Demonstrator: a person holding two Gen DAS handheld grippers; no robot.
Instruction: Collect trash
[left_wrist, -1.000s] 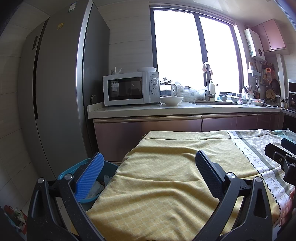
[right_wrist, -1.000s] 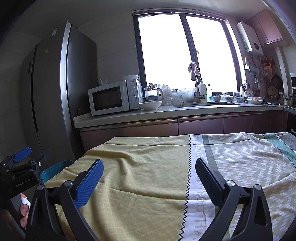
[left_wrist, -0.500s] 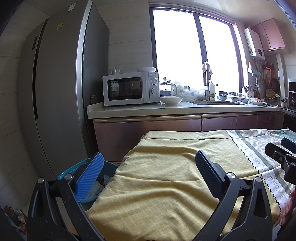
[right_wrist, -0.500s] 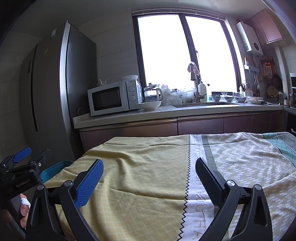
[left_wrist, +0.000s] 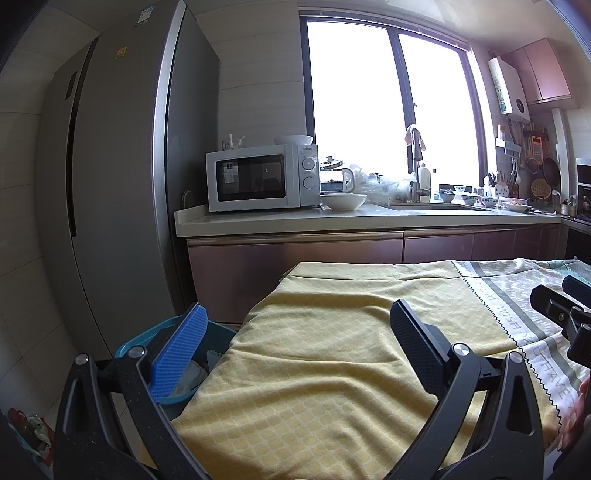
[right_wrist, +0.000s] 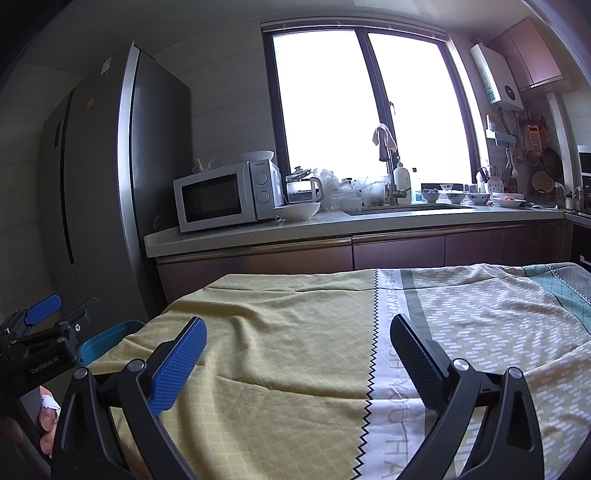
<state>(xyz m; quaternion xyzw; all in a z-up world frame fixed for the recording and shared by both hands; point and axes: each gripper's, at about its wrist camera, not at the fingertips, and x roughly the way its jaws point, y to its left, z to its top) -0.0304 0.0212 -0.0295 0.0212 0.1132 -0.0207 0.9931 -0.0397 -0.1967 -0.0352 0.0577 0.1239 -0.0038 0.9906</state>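
Looking past spread, empty left tongs (left_wrist: 295, 354) reveals crumpled trash (left_wrist: 190, 376) inside the blue bin (left_wrist: 127, 345); right tongs (right_wrist: 297, 363), likewise spread, show only its rim.

- Tablecloth (right_wrist: 295, 350): mustard yellow honeycomb weave on left; black zigzag line, white and grey-green bands, then white dashes on grey to the right; teal check at far right.
- Bin (left_wrist: 218, 332): teal blue, near left.
- Left gripper (left_wrist: 295, 354): black frame, one blue textured pad, one black.
- Microwave (left_wrist: 262, 177): white, dark door.
- Cabinets (right_wrist: 399, 254): metallic pink-brown.
- Refrigerator (left_wrist: 122, 184): silver-grey.
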